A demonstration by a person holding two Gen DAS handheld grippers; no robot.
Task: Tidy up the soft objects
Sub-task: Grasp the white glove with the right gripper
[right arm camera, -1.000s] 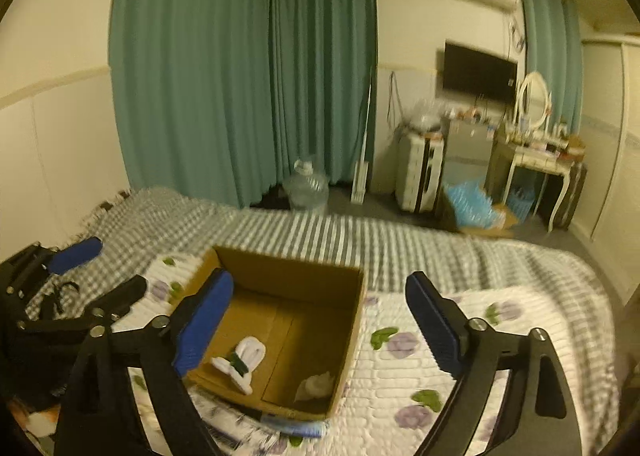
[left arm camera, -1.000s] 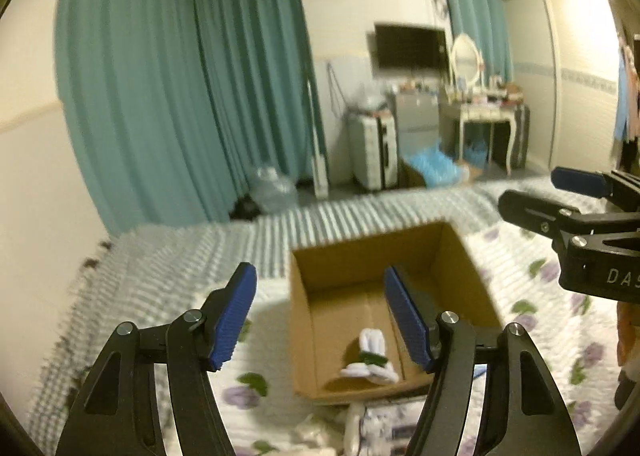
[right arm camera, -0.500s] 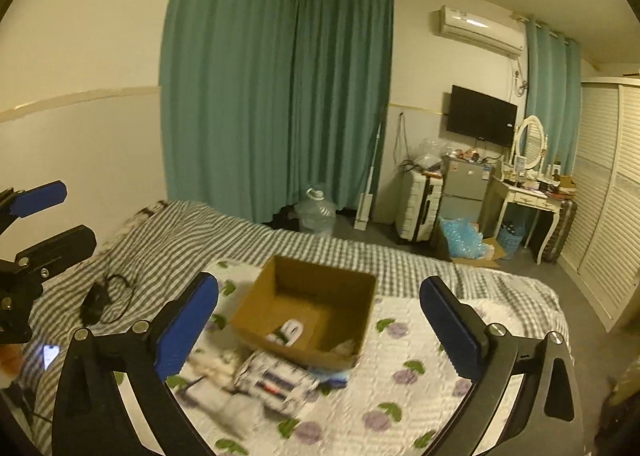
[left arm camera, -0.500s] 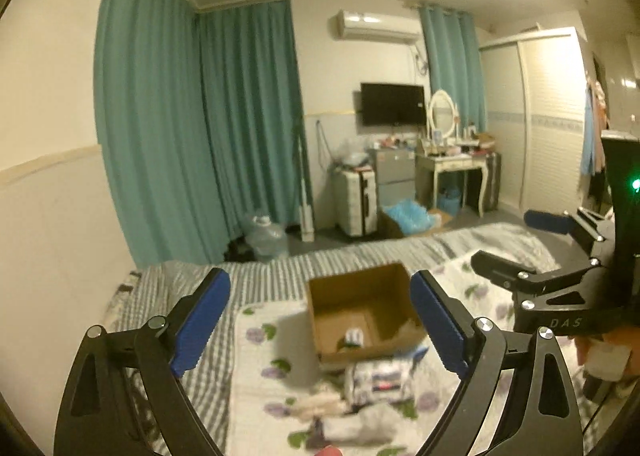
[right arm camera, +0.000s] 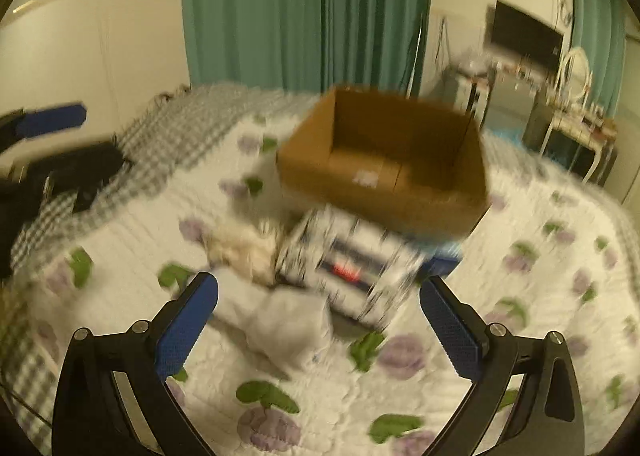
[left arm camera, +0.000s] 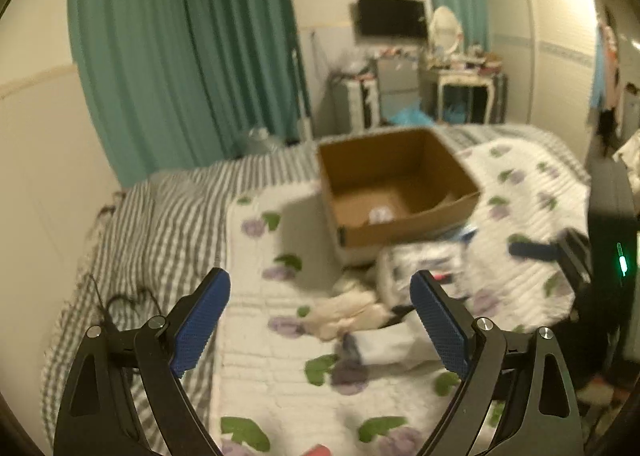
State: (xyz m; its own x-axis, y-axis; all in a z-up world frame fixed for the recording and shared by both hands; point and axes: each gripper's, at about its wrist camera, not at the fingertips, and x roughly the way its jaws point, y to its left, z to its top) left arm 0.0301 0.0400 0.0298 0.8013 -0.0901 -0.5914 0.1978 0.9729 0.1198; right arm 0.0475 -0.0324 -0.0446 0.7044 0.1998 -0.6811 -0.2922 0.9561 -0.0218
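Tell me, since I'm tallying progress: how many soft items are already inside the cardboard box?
1: a white bundle on the cardboard box floor, towards its front-left. The near wall may hide more.

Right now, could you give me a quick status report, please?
Left gripper open, empty; right gripper open, empty. Box on bed, one small white item inside. Soft pile ahead of both, untouched. Nothing blocking.

One cardboard box (left arm camera: pixel 400 184) sits on one bed (left arm camera: pixel 256 360), with one white item (left arm camera: pixel 381 214) inside. One printed package (right arm camera: pixel 352 268), one cream bundle (left arm camera: pixel 346 314), one grey-white cloth (right arm camera: pixel 280 322). Two claws.
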